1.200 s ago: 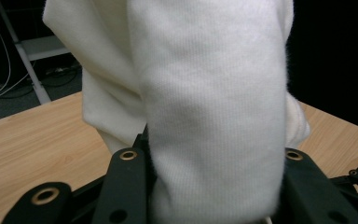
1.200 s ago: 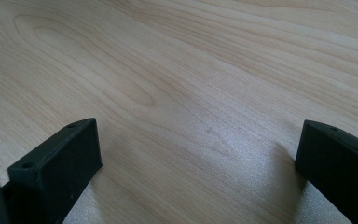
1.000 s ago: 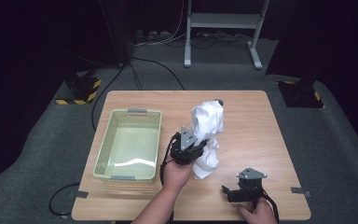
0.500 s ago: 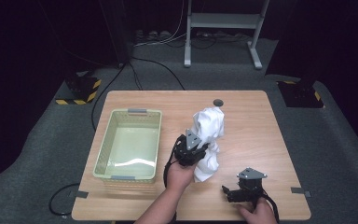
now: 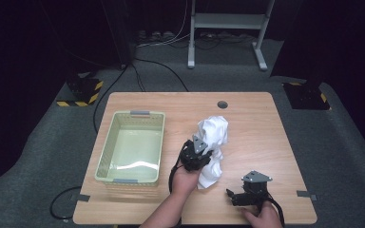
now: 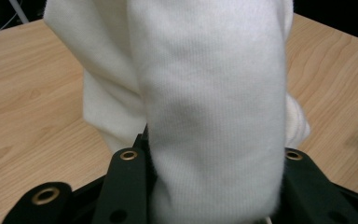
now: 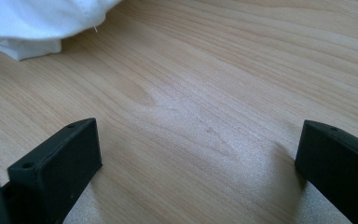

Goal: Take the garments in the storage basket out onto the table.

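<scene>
Left hand-held gripper (image 5: 200,153) around bunched white cloth (image 5: 213,142)

Left gripper (image 5: 204,153): jaws clamped on white cloth (image 6: 205,93), forearm reaching up from below.
Right gripper (image 5: 240,195): jaws spread wide, nothing between them.

A pale green basket (image 5: 105,156) sits on the wooden table (image 5: 261,123), a metal stand (image 5: 228,21) behind.
</scene>
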